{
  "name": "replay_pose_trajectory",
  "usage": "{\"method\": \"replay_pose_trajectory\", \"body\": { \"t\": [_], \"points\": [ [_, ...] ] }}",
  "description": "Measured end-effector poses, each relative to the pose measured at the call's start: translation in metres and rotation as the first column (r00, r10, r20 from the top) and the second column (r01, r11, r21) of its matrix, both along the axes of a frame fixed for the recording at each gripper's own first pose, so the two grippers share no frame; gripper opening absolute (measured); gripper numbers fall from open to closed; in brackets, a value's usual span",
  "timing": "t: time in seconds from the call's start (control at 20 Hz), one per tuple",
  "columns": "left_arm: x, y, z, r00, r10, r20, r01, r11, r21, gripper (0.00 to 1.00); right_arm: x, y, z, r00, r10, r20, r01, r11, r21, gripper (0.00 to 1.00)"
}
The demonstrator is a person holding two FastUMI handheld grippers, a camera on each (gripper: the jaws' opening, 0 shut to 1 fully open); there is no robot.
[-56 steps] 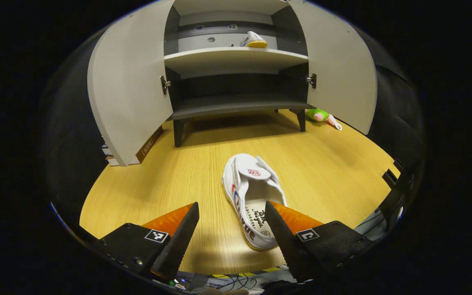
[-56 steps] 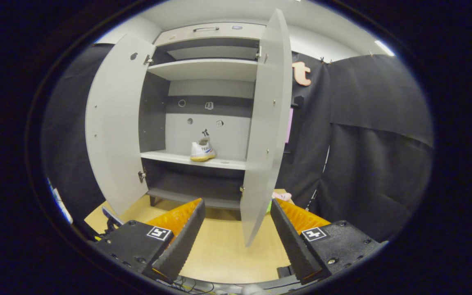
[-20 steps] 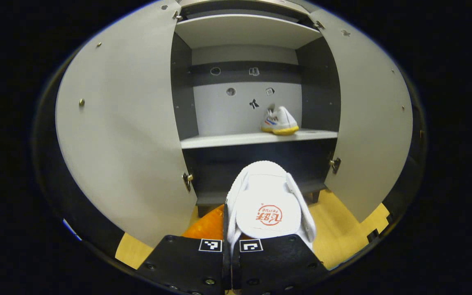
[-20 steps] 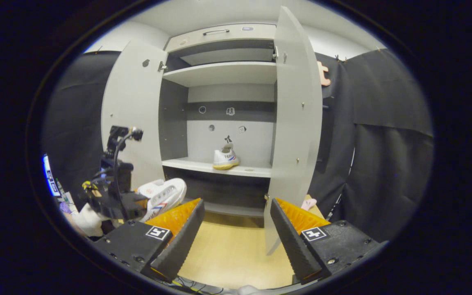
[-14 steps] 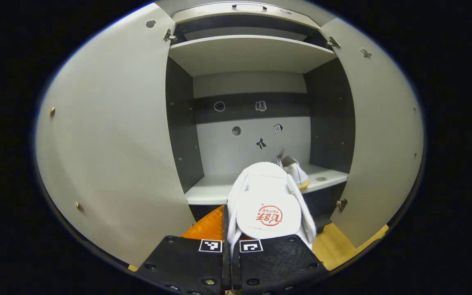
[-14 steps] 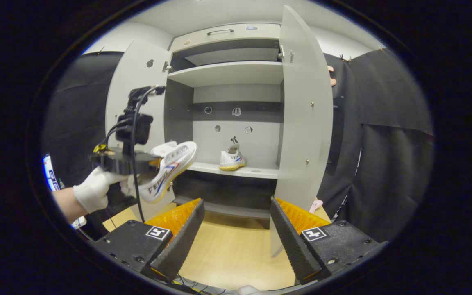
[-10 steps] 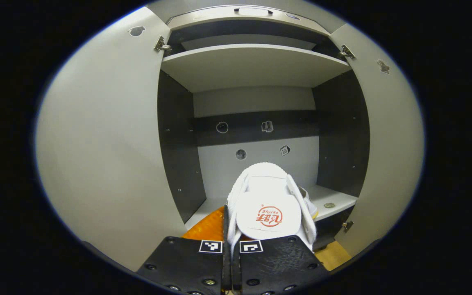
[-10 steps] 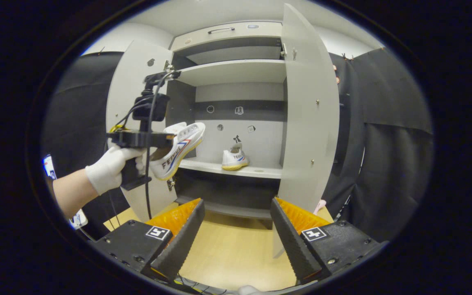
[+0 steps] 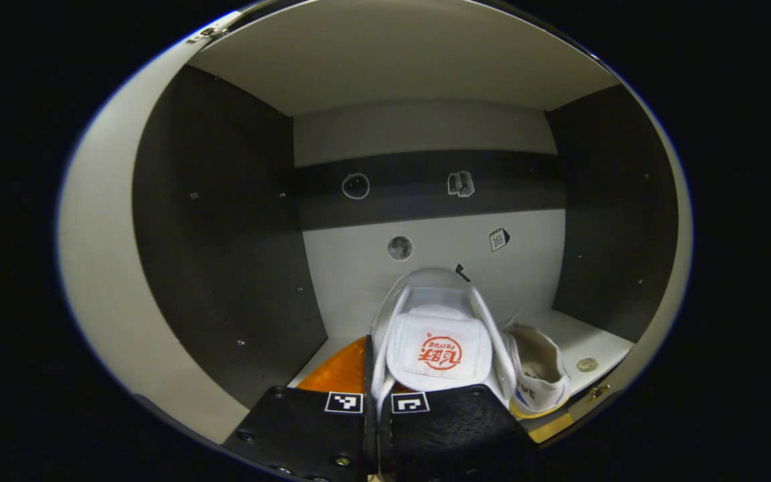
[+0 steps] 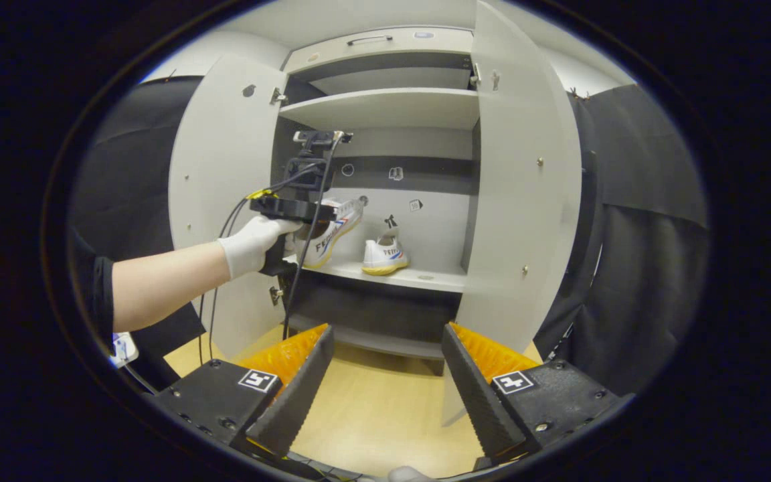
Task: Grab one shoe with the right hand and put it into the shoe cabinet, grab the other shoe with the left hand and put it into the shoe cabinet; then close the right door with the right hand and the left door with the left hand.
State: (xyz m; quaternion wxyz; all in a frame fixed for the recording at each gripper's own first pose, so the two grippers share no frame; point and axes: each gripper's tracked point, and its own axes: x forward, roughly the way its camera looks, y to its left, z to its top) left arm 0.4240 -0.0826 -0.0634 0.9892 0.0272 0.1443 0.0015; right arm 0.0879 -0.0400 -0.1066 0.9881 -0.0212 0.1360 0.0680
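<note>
held shoe (image 9: 436,345): white, red logo on tongue, clamped at heel between left gripper (image 9: 377,428) fingers, toe pointing forward into shoe cabinet (image 10: 385,110).
second shoe (image 9: 536,368): white, yellow sole, upright on middle shelf, just right of held shoe.
cabinet doors: left door (image 10: 225,174) and right door (image 10: 519,201) both open.

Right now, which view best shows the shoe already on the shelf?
The right gripper view: the shelved shoe stands whole on the shelf, heel towards the camera, apart from the held shoe. In the left gripper view the shelved shoe is partly hidden behind the held shoe.
</note>
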Motion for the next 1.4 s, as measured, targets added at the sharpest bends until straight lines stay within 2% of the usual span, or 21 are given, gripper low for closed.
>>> {"method": "replay_pose_trajectory", "body": {
  "t": [0.3, 0.4, 0.5, 0.55, 0.6, 0.65, 0.7, 0.75, 0.85, 0.9, 1.05, 1.15, 1.25, 1.3, 1.4],
  "points": [
    [0.033, -0.001, -0.053, 0.987, 0.024, -0.161, -0.025, 1.000, -0.006, 0.01, 0.006, 0.002, -0.016, 0.999, 0.021, -0.045, -0.021, 1.000, 0.001, 1.00],
    [0.035, -0.004, -0.064, 0.974, 0.014, -0.225, -0.018, 1.000, -0.016, 0.01, 0.007, 0.003, -0.018, 0.998, 0.029, -0.052, -0.028, 1.000, 0.014, 1.00],
    [0.036, -0.005, -0.076, 0.959, 0.008, -0.282, -0.003, 1.000, 0.018, 0.01, 0.010, 0.004, -0.019, 0.998, 0.034, -0.054, -0.033, 0.999, 0.021, 1.00],
    [0.038, -0.004, -0.082, 0.954, 0.011, -0.300, -0.001, 1.000, 0.031, 0.12, 0.011, 0.003, -0.019, 0.998, 0.035, -0.056, -0.034, 0.999, 0.019, 1.00],
    [0.036, -0.004, -0.087, 0.945, 0.015, -0.327, -0.005, 0.999, 0.032, 0.03, 0.013, 0.003, -0.019, 0.998, 0.037, -0.057, -0.036, 0.999, 0.018, 1.00],
    [0.034, -0.002, -0.095, 0.933, 0.021, -0.358, -0.011, 1.000, 0.028, 0.04, 0.014, 0.004, -0.019, 0.998, 0.041, -0.057, -0.040, 0.999, 0.019, 1.00],
    [0.032, 0.001, -0.098, 0.928, 0.023, -0.373, -0.015, 1.000, 0.023, 0.17, 0.015, 0.004, -0.019, 0.997, 0.043, -0.057, -0.042, 0.999, 0.018, 1.00],
    [0.035, -0.001, -0.096, 0.933, 0.008, -0.361, -0.005, 1.000, 0.010, 0.07, 0.015, 0.005, -0.019, 0.997, 0.047, -0.059, -0.046, 0.999, 0.017, 1.00],
    [0.029, -0.001, -0.096, 0.927, -0.005, -0.376, 0.004, 1.000, -0.004, 0.07, 0.016, 0.006, -0.023, 0.996, 0.055, -0.072, -0.054, 0.998, 0.017, 1.00],
    [0.029, -0.003, -0.093, 0.930, -0.014, -0.368, 0.010, 1.000, -0.013, 0.12, 0.016, 0.007, -0.025, 0.995, 0.059, -0.077, -0.058, 0.998, 0.022, 1.00],
    [0.024, -0.010, -0.081, 0.940, -0.050, -0.339, 0.036, 0.998, -0.048, 0.16, 0.016, 0.007, -0.024, 0.995, 0.062, -0.075, -0.061, 0.998, 0.021, 1.00],
    [0.028, 0.007, -0.064, 0.967, -0.010, -0.253, 0.009, 1.000, -0.005, 0.58, 0.016, 0.007, -0.020, 0.996, 0.069, -0.063, -0.068, 0.998, 0.014, 1.00],
    [0.020, 0.005, -0.044, 0.980, -0.019, -0.199, 0.010, 0.999, -0.046, 1.00, 0.016, 0.003, -0.016, 0.997, 0.058, -0.047, -0.058, 0.998, 0.010, 1.00],
    [0.015, 0.008, -0.036, 0.984, -0.015, -0.179, 0.006, 0.999, -0.054, 0.95, 0.016, 0.003, -0.015, 0.998, 0.054, -0.045, -0.053, 0.998, 0.015, 1.00],
    [0.007, 0.011, -0.019, 0.992, -0.009, -0.130, 0.001, 0.998, -0.056, 0.96, 0.016, 0.001, -0.013, 0.998, 0.045, -0.042, -0.044, 0.999, 0.021, 1.00]
  ]
}}
